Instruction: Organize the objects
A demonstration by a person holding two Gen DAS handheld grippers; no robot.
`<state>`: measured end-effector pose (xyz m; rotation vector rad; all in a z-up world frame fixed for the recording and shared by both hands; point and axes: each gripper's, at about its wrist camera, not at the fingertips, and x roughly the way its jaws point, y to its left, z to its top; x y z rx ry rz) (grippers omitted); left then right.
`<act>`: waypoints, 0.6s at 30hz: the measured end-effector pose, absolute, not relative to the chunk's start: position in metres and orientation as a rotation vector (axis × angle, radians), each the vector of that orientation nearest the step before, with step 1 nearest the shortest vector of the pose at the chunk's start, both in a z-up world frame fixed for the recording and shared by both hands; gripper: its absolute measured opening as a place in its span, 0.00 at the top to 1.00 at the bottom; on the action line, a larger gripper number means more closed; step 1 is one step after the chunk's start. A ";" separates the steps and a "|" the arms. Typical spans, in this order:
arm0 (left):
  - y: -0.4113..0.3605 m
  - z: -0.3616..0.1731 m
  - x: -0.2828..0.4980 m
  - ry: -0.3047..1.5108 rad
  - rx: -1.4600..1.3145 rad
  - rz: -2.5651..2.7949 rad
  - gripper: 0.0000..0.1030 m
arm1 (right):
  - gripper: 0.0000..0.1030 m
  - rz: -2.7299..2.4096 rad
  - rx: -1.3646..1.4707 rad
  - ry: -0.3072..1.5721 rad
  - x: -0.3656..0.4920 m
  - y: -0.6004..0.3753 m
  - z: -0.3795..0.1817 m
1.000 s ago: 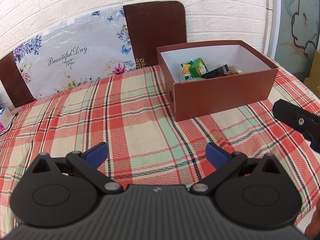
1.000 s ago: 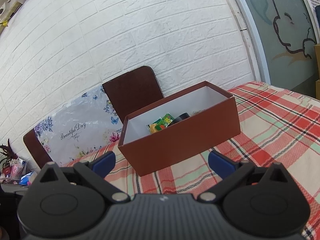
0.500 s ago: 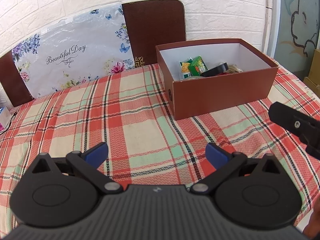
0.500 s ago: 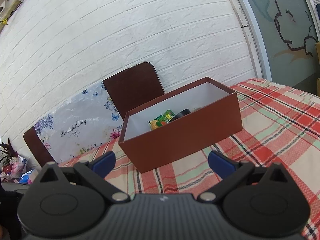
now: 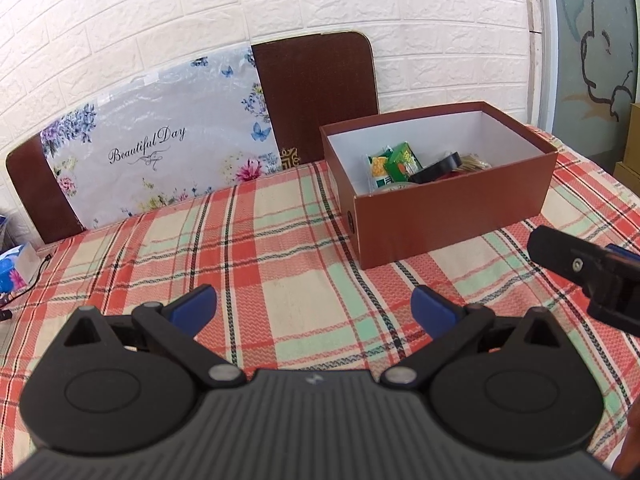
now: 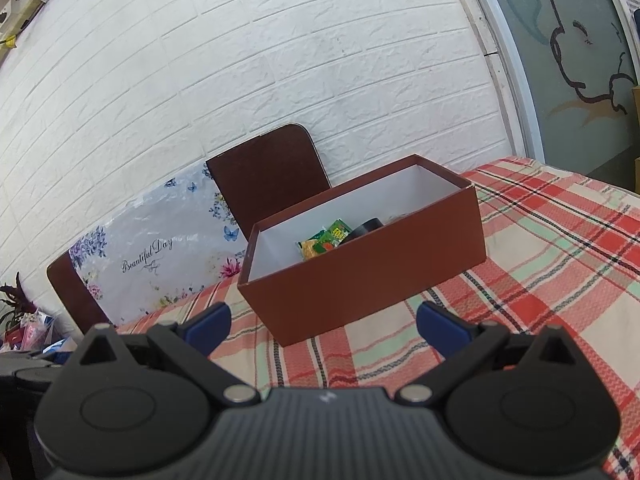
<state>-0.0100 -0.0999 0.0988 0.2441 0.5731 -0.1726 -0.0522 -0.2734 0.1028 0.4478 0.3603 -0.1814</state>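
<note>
Fingers (image 5: 192, 307) of the left gripper (image 5: 314, 307), blue-padded, sit nearest us, spread wide with nothing between them, above the plaid tablecloth (image 5: 280, 264). We note the right gripper (image 6: 323, 322) equally wide apart and empty; in the left view part of it shows at the right edge. Past both, we find the brown box (image 5: 448, 216) standing open-topped on the cloth, just ahead of the right gripper. Inside, against the white lining, we see green and yellow snack packets (image 5: 394, 162), a black ring-shaped item (image 5: 436, 168) and something straw-coloured we cannot identify. Behind the table stand two brown chair backs (image 5: 320, 92), with a floral "Beautiful Day" sheet (image 5: 156, 152) leaning across them. Farthest, a white brick wall (image 6: 280, 60).
</note>
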 end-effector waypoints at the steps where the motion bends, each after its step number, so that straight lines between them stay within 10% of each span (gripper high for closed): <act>1: -0.100 0.099 -0.010 0.572 0.242 -0.173 0.00 | 0.00 -0.180 0.451 0.360 -0.052 -0.273 0.103; 18: -0.097 0.101 -0.011 0.587 0.211 -0.166 0.00 | 0.00 -0.178 0.442 0.349 -0.057 -0.271 0.106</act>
